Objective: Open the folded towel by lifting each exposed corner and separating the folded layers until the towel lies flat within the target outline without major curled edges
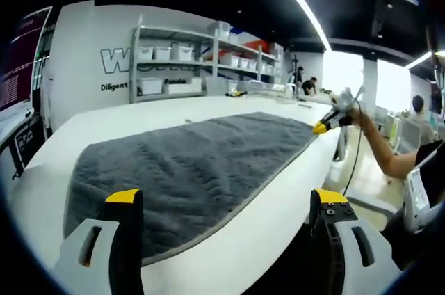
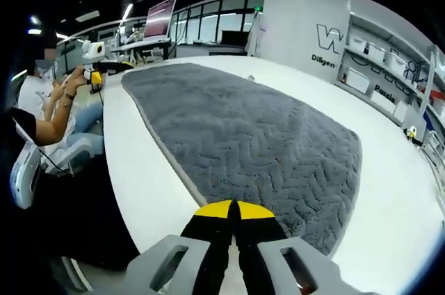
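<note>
Left gripper up close, yellow-tipped jaws spread wide over the near edge of the grey, herringbone-textured towel, which lies spread out on the white table. Right gripper rides with jaws pressed together above the towel's corner.

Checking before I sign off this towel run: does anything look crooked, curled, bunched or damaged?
Nothing stands out. The grey textured towel lies spread flat on the white table, its pale border straight, with no curled corner or bunching visible. The right gripper rests shut by the towel's near edge; the left gripper is open.
</note>
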